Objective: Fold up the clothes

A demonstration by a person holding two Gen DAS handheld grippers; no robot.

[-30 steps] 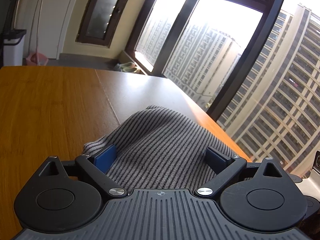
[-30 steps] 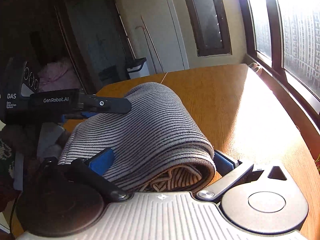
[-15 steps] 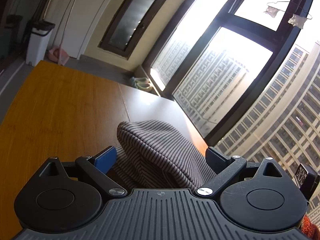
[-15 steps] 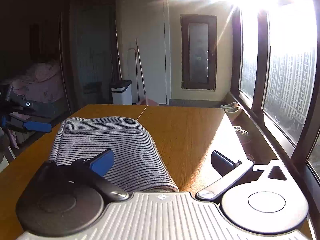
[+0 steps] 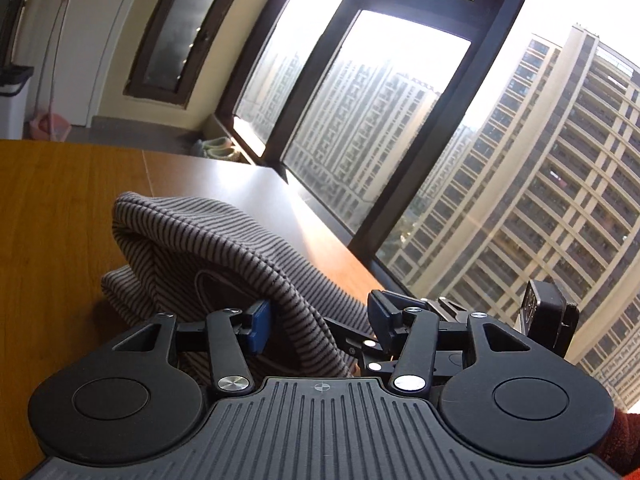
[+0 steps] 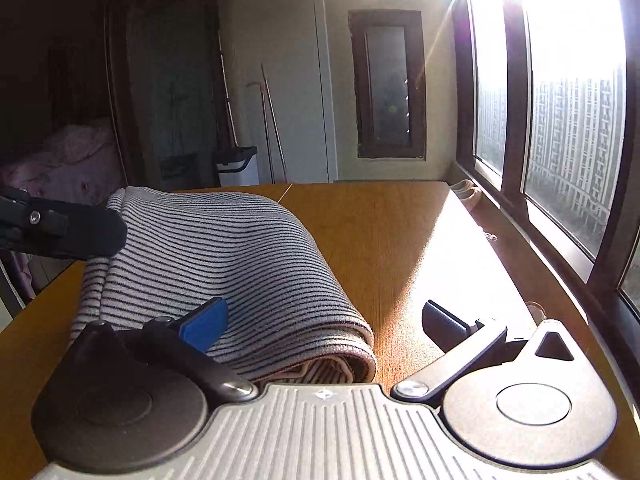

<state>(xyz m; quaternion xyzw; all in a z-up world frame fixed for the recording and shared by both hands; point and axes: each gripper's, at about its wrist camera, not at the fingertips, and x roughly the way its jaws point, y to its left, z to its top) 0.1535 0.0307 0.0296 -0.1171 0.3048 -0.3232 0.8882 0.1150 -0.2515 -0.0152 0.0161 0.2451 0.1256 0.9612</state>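
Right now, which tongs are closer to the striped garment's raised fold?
Left. The left tongs straddle the striped garment right at its raised fold. The right tongs sit open at the opposite rolled end, one finger over it.

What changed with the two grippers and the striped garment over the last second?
The right gripper let go: a second ago its open fingers bracketed the striped garment's rolled edge; now that edge lies beside its blue finger. The left gripper narrowed its jaws around a raised fold, though contact is unclear. The garment stayed folded on the wooden table.
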